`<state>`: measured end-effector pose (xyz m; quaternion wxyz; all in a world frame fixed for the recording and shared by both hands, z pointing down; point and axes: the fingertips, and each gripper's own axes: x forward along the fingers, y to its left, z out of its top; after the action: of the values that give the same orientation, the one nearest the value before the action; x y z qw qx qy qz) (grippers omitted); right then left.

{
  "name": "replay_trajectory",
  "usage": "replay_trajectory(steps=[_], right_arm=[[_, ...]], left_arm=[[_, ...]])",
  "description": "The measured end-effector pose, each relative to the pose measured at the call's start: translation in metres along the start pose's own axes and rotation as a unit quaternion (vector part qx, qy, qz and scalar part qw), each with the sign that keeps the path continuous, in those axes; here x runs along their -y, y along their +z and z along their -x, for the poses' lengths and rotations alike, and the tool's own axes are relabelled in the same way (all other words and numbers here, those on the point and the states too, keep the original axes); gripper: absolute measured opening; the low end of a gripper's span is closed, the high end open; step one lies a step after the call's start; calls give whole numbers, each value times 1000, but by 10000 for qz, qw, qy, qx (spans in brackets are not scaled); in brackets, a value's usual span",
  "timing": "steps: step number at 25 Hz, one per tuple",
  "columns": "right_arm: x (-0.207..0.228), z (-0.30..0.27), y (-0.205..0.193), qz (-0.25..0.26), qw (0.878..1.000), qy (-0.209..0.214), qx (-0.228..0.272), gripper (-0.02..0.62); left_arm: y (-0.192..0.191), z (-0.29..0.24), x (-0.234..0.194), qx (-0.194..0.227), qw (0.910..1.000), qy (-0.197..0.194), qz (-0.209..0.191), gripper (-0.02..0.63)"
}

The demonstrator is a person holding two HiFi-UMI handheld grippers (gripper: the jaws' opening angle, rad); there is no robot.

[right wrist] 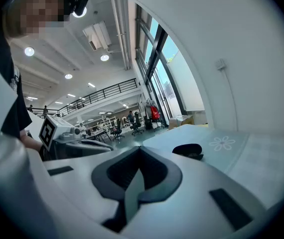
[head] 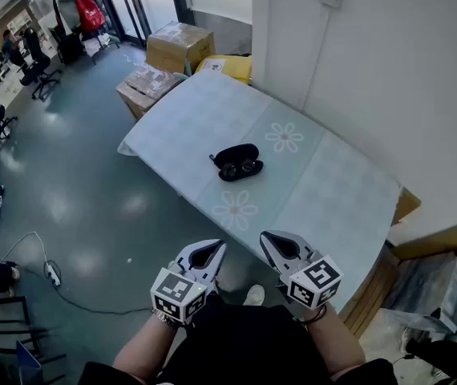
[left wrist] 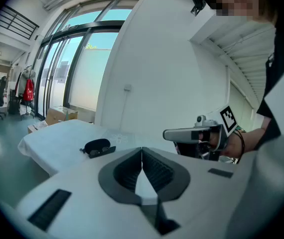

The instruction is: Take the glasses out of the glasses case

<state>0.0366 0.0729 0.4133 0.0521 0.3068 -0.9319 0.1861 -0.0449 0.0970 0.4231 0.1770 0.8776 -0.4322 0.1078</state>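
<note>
A black glasses case [head: 236,161] lies open near the middle of a table [head: 333,191] covered in a pale blue-green cloth printed with white flowers. The case is a rounded clamshell with its lid tipped back towards the far side. A pair of dark-lensed glasses [head: 242,168] lies in the near half, and a small tab juts from the case's left end. It sits between two of the flower prints and touches neither.

Both tools hang well short of it, off the table's near edge and close to the person's body. The left gripper [head: 212,248] has its jaws pressed together at the tips, with nothing between them. The right gripper [head: 270,237] is likewise clenched on nothing, and the two sit side by side. Beyond the table's far end stand stacked cardboard boxes [head: 179,45] on a glossy grey floor.
</note>
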Motion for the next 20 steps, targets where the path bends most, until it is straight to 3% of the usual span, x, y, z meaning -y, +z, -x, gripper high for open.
replay_trajectory(steps=[20], right_arm=[[-2, -13, 9, -31, 9999, 16, 134, 23]], left_arm=[[5, 6, -12, -47, 10000, 47, -25, 29]])
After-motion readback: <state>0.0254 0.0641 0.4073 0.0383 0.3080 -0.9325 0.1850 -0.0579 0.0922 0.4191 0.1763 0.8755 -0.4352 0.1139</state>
